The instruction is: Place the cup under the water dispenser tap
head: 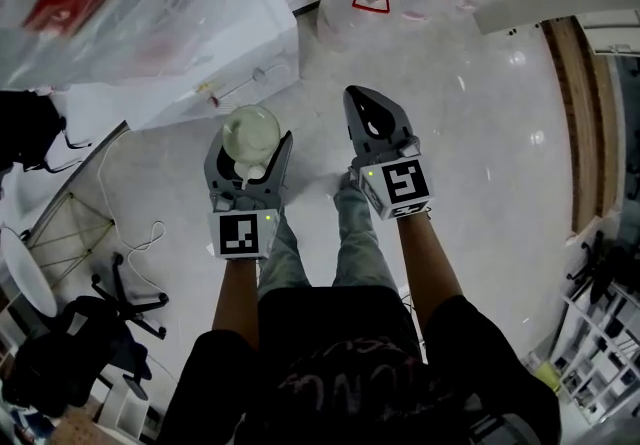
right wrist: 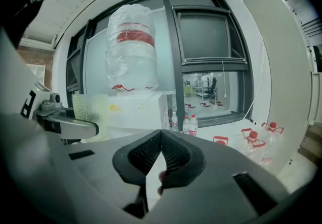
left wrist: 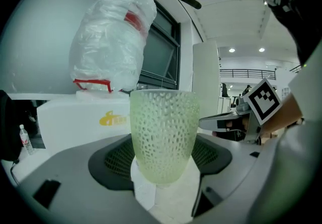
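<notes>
Here, cup [left wrist: 162,132] upright, clamped in left tool [left wrist: 163,165]

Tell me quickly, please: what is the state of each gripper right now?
Left gripper: fingers closed on the pale green cup, held upright.
Right gripper: fingers closed together, holding nothing.

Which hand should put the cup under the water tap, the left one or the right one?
Left. The left gripper has the green cup upright between its jaws. The right gripper has its jaws shut together with nothing between them, so it would first have to take the cup over.
</notes>
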Action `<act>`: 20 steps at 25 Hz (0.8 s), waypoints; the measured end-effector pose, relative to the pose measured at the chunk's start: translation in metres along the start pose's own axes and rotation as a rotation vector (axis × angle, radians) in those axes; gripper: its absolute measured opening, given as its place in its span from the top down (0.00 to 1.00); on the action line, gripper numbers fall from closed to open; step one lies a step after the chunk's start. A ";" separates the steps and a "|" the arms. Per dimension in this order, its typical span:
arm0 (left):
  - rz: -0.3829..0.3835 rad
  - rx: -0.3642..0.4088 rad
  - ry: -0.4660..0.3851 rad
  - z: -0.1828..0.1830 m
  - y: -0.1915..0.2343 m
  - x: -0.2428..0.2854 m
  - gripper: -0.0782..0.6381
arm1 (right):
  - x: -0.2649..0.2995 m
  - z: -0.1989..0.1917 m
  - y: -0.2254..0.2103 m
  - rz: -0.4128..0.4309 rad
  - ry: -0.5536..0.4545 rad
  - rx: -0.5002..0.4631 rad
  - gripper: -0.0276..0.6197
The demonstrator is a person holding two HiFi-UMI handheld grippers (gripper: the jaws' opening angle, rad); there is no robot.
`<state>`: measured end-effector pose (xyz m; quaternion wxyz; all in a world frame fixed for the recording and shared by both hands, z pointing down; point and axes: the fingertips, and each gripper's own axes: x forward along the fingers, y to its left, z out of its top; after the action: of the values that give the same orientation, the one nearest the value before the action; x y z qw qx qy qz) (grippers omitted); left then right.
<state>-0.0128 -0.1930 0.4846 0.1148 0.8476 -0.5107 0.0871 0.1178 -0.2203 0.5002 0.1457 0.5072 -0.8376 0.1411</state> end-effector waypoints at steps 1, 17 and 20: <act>0.004 0.003 -0.003 -0.005 0.000 0.003 0.40 | 0.002 -0.005 0.000 0.004 0.004 -0.002 0.94; 0.107 0.009 -0.002 -0.127 0.012 0.043 0.40 | 0.035 -0.130 -0.020 0.077 0.103 -0.004 0.94; 0.128 0.017 -0.009 -0.149 0.020 0.050 0.40 | 0.044 -0.153 -0.022 0.070 0.077 0.035 0.93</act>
<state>-0.0122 -0.2018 0.6430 0.0996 0.8145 -0.5636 0.0947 0.1334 -0.2067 0.6596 0.1641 0.4742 -0.8460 0.1800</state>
